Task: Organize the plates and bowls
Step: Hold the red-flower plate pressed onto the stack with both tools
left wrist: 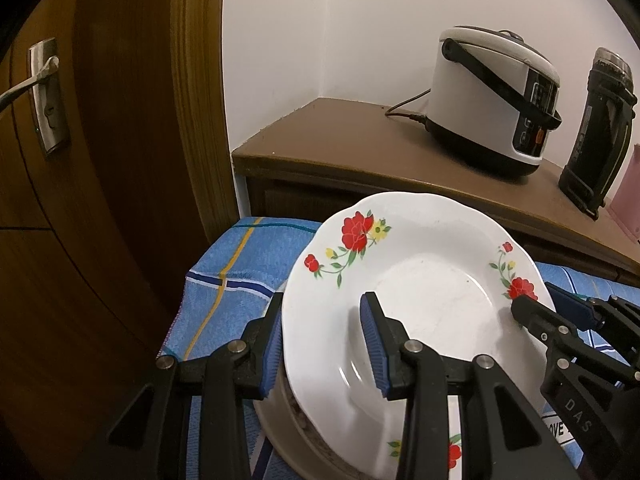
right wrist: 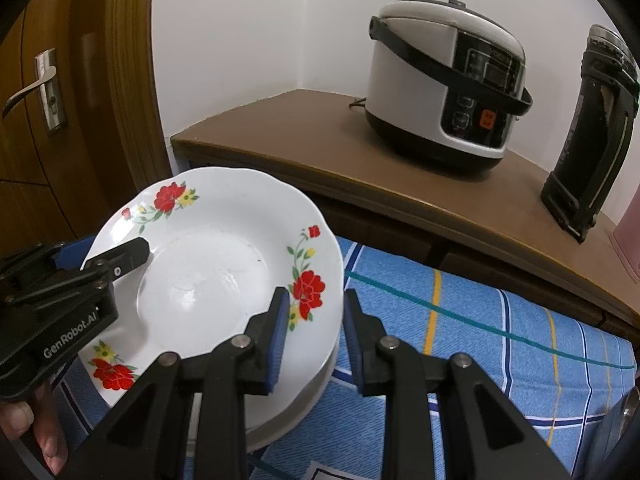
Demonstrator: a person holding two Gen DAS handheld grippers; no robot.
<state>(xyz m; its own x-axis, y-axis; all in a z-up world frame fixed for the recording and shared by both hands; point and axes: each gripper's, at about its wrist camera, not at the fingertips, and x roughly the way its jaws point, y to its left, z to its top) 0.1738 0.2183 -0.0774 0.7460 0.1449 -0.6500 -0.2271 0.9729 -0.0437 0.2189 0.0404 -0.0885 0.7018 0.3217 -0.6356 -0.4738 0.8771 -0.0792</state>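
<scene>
A white plate with red flowers point(left wrist: 420, 280) point(right wrist: 208, 272) lies on top of a plain white dish point(left wrist: 280, 424) point(right wrist: 296, 404) on a blue checked cloth. My left gripper point(left wrist: 320, 340) straddles the plate's left rim, one finger outside, one inside, jaws apart with a gap to the rim. My right gripper point(right wrist: 316, 332) straddles the plate's right rim the same way. The left gripper also shows in the right wrist view point(right wrist: 116, 254), and the right gripper in the left wrist view point(left wrist: 552, 304).
A brown cabinet top point(right wrist: 304, 152) behind the cloth point(right wrist: 480, 340) carries a white rice cooker point(right wrist: 444, 80) and a black flask point(right wrist: 592, 128). A wooden door point(left wrist: 80, 160) stands at left. A pink object point(left wrist: 628, 196) is at far right.
</scene>
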